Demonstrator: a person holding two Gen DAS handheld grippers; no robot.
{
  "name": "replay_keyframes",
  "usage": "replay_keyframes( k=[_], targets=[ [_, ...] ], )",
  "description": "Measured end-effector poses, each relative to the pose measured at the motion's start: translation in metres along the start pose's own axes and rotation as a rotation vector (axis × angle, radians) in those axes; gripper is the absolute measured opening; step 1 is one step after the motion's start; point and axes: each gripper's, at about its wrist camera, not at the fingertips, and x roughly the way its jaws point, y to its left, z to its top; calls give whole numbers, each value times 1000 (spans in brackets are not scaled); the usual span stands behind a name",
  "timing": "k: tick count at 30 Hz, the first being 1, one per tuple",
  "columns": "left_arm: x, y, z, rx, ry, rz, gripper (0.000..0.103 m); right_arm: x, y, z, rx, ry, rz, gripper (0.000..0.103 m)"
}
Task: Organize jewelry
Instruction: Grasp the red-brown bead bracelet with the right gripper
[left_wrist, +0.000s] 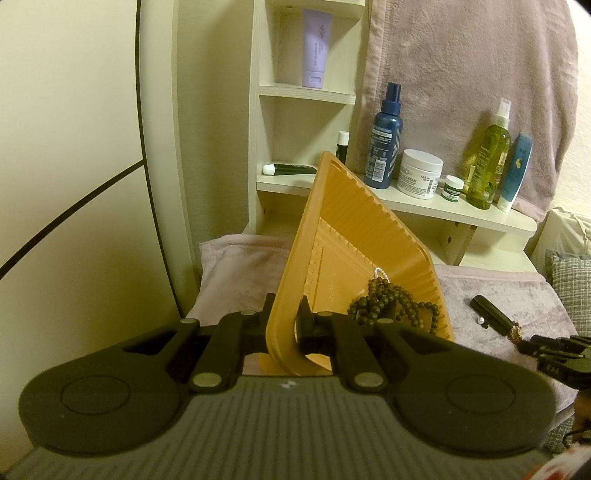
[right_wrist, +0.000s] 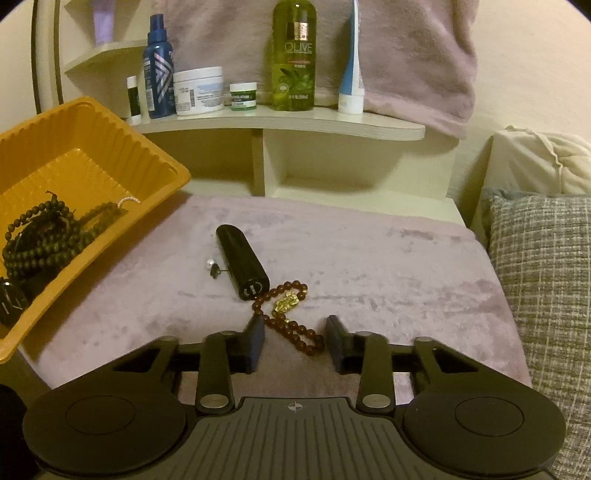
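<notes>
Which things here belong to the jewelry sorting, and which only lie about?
For the job: yellow tray, dark bead strings, red bead bracelet, pearl earring.
Lying about: black tube, bottles and jars on the shelf, pillow.

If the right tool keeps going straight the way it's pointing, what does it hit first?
Most likely the reddish-brown bead bracelet, lying between the right tool's open fingers on the pink cloth. Just beyond lies the black cylinder, though depth is hard to judge.

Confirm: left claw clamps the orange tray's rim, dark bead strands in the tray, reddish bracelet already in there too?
Not the bracelet. The right wrist view shows the reddish bracelet on the pink cloth, between the right claw's open fingers. Rest holds.
</notes>
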Motion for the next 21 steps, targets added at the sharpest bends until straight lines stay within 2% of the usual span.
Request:
replay_keyframes(
  k=[4,10,15,18,19,21],
  targets=[
    [0,-1,0,0,0,0,8,-7,1,1,-12,-5,0,0],
    [0,0,0,3,-4,-2,8,-28,1,8,-30,-45,-16,0],
    [-1,-1,0,2,-6,-9,9,-21,0,8,-53,-21,-13,1],
    [-1,-1,1,0,-6,-9,9,-13,-1,8,-42,-13,-1,12],
    [-1,-1,1,-1,-5,-9,9,-11,-1,9,-33,-14,6,19],
    [-1,-1,1,-1,-5,-9,9,-5,-1,11,-10,-13,11,22]
  ],
)
